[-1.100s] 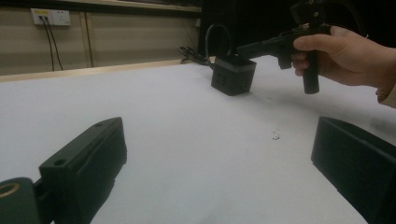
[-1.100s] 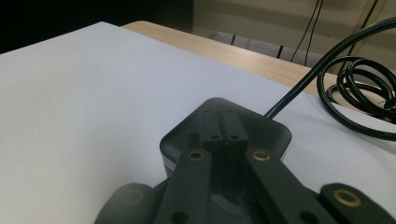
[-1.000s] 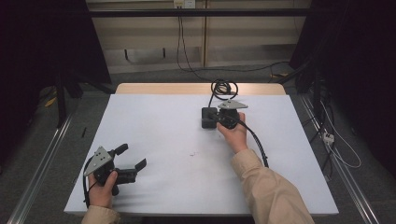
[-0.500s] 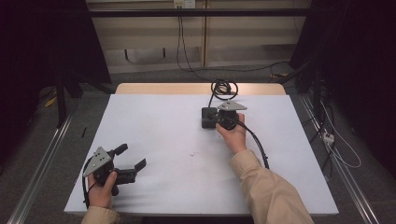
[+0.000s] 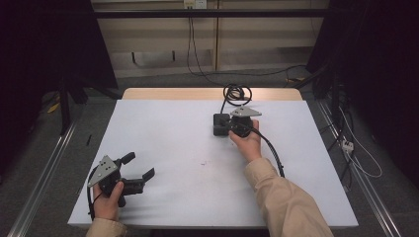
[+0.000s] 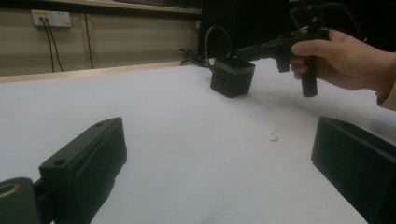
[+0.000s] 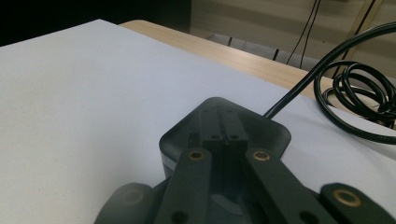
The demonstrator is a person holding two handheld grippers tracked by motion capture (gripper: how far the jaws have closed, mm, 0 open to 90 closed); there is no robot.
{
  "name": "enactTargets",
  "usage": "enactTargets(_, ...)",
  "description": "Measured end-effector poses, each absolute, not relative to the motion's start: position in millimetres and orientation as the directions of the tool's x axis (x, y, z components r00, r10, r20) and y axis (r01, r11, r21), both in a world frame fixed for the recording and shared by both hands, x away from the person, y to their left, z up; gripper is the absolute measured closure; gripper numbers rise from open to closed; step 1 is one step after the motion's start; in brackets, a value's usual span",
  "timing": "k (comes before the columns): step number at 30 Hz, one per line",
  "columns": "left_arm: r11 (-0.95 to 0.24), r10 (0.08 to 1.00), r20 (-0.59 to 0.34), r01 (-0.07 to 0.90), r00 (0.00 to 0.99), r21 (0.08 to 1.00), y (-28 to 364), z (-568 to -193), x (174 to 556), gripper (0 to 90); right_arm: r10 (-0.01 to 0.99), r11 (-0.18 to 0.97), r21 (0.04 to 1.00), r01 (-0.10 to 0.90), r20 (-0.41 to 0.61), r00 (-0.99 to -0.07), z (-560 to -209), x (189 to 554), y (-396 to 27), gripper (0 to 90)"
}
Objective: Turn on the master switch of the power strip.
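Nothing has visibly moved since the earlier frames. The left gripper (image 5: pixel 138 167) rests near the table's (image 5: pixel 163 138) front left corner with its jaws spread wide, nothing between them. The right gripper (image 5: pixel 228 126), far across the white surface, has its jaws pressed together over the top of a small black box (image 5: pixel 220 124); whether they touch it is unclear. The box's coiled cable (image 7: pixel 355 88) lies behind it, partly cut off in the right gripper view.

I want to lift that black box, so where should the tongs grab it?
Grip the black box across two opposite flat side walls, coming down from above. It sits upright with straight sides; keep off the side where its cable leaves.
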State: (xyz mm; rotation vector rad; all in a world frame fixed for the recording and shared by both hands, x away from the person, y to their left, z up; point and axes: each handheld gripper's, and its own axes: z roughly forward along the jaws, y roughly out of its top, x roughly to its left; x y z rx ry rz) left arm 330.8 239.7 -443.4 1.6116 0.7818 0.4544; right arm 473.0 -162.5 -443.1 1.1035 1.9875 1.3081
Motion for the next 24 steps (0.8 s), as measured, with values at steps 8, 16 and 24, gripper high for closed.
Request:
enactTargets(8, -0.047, 0.705, -0.133, 0.234, 0.696, 0.971, 239.2, -443.5, 330.8, 2.9, 0.843, 0.196, 0.913, 0.359, 0.030, -0.537, -443.7, 473.6, -163.0, 90.0)
enactTargets(16, -0.045, 0.706, -0.135, 0.234, 0.696, 0.971, 239.7, -443.9, 332.0, 2.9, 0.842, 0.218, 0.909, 0.355, 0.009, -0.540, -442.0, 473.7, -162.0, 90.0)
enactTargets(24, -0.047, 0.702, -0.134, 0.233, 0.699, 0.971, 238.2, -444.3, 333.9, 2.9, 0.851, 0.202, 0.907, 0.370, 0.024, -0.524, -439.7, 474.0, -162.8, 90.0)
